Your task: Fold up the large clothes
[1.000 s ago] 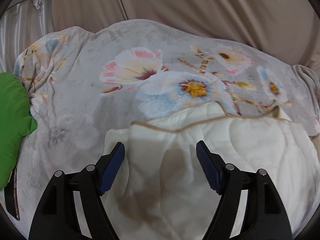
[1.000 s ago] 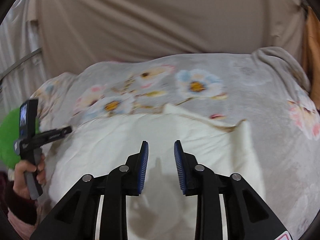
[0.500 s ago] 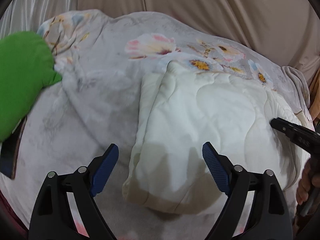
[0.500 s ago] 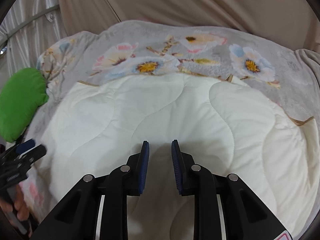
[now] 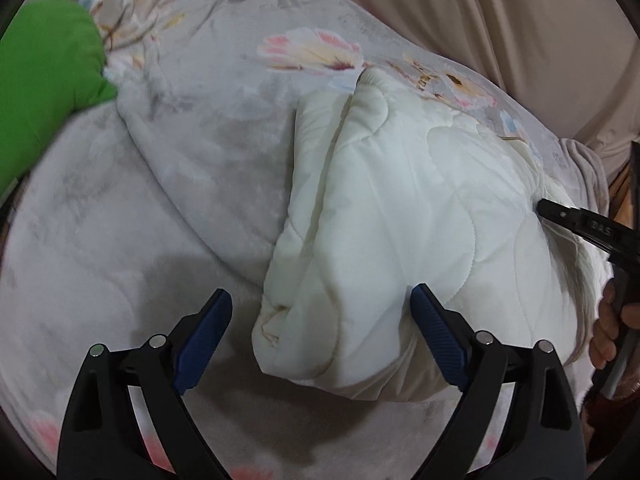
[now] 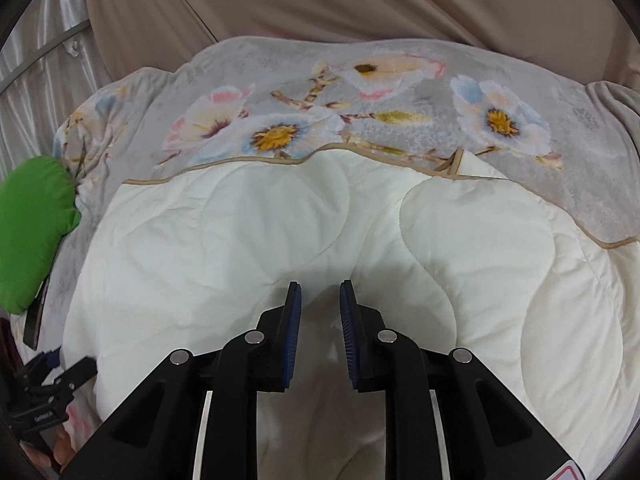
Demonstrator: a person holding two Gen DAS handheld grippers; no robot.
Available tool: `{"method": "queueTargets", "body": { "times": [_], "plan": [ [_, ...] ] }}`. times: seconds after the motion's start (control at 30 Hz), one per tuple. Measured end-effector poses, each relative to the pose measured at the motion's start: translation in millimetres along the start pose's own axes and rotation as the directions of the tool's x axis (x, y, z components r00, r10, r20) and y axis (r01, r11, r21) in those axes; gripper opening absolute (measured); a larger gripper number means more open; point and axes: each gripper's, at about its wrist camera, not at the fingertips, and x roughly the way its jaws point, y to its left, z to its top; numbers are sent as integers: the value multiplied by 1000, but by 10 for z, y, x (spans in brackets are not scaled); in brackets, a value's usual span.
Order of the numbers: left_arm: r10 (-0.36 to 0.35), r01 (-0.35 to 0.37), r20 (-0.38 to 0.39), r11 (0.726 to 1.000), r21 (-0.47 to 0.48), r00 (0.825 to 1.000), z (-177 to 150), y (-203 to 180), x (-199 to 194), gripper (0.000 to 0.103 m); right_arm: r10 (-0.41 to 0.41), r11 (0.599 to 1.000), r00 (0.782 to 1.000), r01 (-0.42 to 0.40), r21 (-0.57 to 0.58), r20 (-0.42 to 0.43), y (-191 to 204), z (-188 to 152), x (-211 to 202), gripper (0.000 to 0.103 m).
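The cream quilt (image 6: 320,240) lies folded on the floral bed cover (image 5: 200,184), a green cushion (image 5: 44,80) off to its left. The left hand-held gripper (image 5: 320,320) is opening wide over the quilt's corner, gripping nothing. The right hand-held gripper (image 6: 320,312) is closing above the quilt, pads (image 6: 292,332) apart.

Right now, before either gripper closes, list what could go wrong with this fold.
1. The left gripper, jaws opening, straddles the cream quilt's thick folded corner; it may catch only the top layer, so the fold could slide apart.
2. The right gripper, jaws closing with nothing between them, may pinch only a pucker.
3. The floral blanket lies directly beneath; a deep bite could drag it along.
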Motion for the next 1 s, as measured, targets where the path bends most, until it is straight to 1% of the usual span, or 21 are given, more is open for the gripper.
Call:
{"method": "queueTargets", "body": {
  "times": [0.1, 0.17, 0.27, 0.43, 0.53, 0.63, 0.7, 0.73, 0.8, 0.83, 0.9, 0.93, 1.0],
  "plan": [
    [-37, 36, -16, 998, -48, 999, -23, 58, 70, 92, 0, 1000, 999, 0, 7, -34, -7, 127, 239, 18],
    [-46, 45, -18, 998, -53, 999, -11, 51, 92, 93, -5, 1000, 999, 5, 2, -51, 7, 220, 370, 18],
    [-55, 54, -17, 997, -51, 998, 20, 26, 115, 94, -21, 1000, 997, 21, -8, -74, 24, 356, 596, 14],
    [-91, 89, -26, 994, -58, 996, 139, -42, 214, 94, -67, 997, 995, 65, -37, -67, 85, 472, 844, 13],
    [-100, 98, -29, 992, -84, 995, 227, -75, 301, 96, -56, 998, 996, 54, -37, -63, 67, 521, 805, 13],
    [-98, 95, -28, 990, -101, 995, 286, -101, 341, 95, 1, 1000, 1000, -1, -1, 2, -31, 469, 410, 13],
    [-91, 90, -10, 992, -90, 996, 301, -135, 298, 87, 32, 999, 999, -32, -2, 34, -85, 341, 107, 13],
    [-84, 84, 3, 994, -76, 996, 303, -160, 262, 83, 47, 999, 998, -47, -7, 43, -123, 224, -66, 13],
    [-69, 70, 21, 997, -44, 997, 317, -219, 199, 69, 69, 998, 997, -68, -15, 43, -189, -33, -316, 13],
    [-63, 64, 31, 998, -29, 998, 329, -257, 158, 65, 71, 997, 997, -71, -16, 40, -211, -144, -388, 13],
    [-58, 59, 50, 998, -10, 997, 336, -324, 84, 51, 81, 997, 996, -81, -8, 27, -272, -381, -487, 13],
    [-58, 59, 62, 998, 0, 996, 355, -357, 47, 48, 91, 996, 996, -91, 1, 16, -302, -475, -495, 13],
    [-63, 63, 82, 998, 6, 995, 382, -406, -24, 38, 101, 995, 995, -100, 8, -8, -339, -616, -443, 14]
  ]
}}
